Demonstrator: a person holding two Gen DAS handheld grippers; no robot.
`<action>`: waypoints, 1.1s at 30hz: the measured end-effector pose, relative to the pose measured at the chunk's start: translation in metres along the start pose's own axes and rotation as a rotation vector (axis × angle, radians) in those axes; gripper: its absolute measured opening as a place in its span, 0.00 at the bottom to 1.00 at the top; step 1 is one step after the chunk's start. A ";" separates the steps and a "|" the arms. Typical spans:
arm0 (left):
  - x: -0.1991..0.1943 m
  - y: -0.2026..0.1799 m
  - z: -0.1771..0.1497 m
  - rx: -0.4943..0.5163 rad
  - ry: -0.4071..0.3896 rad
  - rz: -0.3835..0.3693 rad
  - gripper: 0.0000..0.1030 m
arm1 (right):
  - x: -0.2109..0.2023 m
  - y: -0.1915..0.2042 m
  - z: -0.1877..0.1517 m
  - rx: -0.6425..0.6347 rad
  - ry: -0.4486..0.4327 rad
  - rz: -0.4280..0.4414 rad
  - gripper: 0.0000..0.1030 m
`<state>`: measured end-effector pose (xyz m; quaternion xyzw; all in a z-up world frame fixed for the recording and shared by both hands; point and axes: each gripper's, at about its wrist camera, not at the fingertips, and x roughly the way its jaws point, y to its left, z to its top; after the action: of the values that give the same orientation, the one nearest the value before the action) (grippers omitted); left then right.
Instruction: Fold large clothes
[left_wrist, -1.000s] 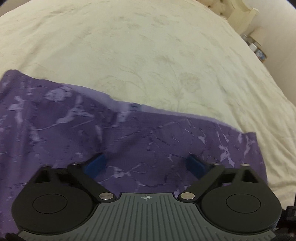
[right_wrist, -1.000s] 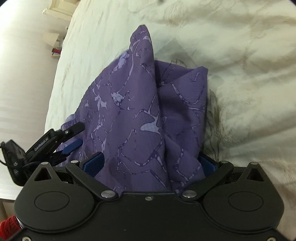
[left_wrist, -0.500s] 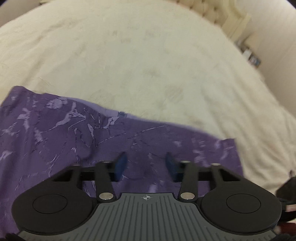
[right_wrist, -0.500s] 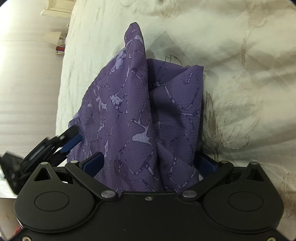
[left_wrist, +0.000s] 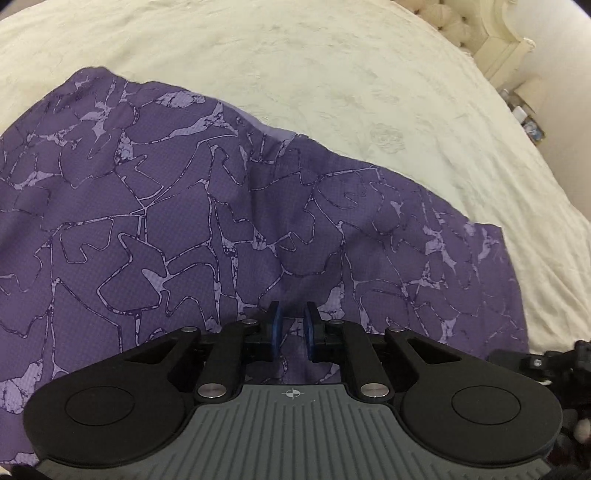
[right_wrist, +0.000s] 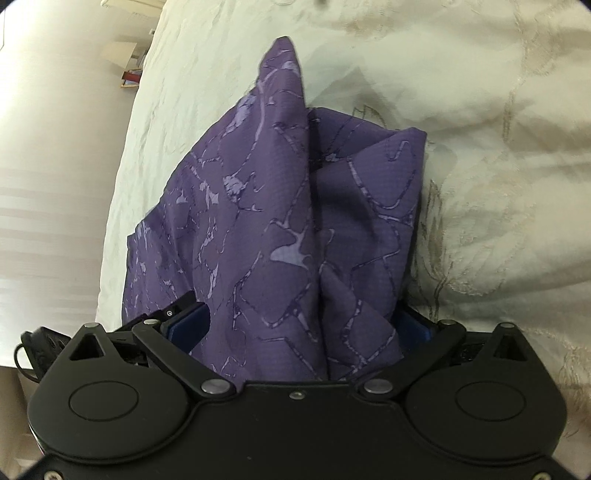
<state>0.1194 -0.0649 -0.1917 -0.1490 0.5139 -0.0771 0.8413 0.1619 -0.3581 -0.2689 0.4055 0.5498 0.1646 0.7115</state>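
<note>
A: Two views. What does the left wrist view show of the room?

B: A cream bedspread (left_wrist: 332, 74) with a faint floral weave covers a bed and fills most of the frame. At the bed's far right corner stands a cream tufted headboard (left_wrist: 480, 29), with small bottles (left_wrist: 528, 122) on a stand beside it, too small to identify.

A: And the clothing?

B: A purple garment (left_wrist: 184, 206) with a pale cracked-line print lies spread on the bedspread along the bed's near edge. Its far hem runs diagonally, and a lighter inner layer peeks out there. The left gripper (left_wrist: 293, 325) sits at the garment's near edge. Its blue pads (left_wrist: 275, 325) stand nearly together with a slim gap between them and a ridge of purple cloth in that gap. I cannot tell whether they actually pinch it. A bit of the other gripper's black frame shows at the right edge.

A: And the right wrist view?

B: The same bedspread (right_wrist: 480, 147), creased, with the bed's left edge dropping to a pale floor. A small shelf (right_wrist: 127, 70) stands far off.

A: The garment there?

B: The purple garment (right_wrist: 277, 221) rises in bunched folds to a peak. The right gripper (right_wrist: 299, 325) has its fingers spread wide, with the folds heaped between them. The left blue pad (right_wrist: 188, 325) touches the cloth; the right one is mostly hidden by it.
</note>
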 end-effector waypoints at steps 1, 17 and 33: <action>-0.003 0.003 -0.001 0.001 0.002 -0.005 0.14 | -0.001 0.002 -0.001 -0.010 0.000 -0.001 0.82; -0.042 0.058 -0.066 -0.107 -0.022 -0.138 0.14 | -0.034 0.067 -0.010 -0.081 -0.011 0.064 0.35; -0.124 0.155 -0.019 0.151 -0.050 -0.103 0.18 | 0.038 0.242 -0.045 -0.190 -0.003 0.071 0.35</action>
<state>0.0422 0.1130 -0.1470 -0.1133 0.4768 -0.1553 0.8577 0.1845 -0.1652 -0.1127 0.3555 0.5160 0.2405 0.7413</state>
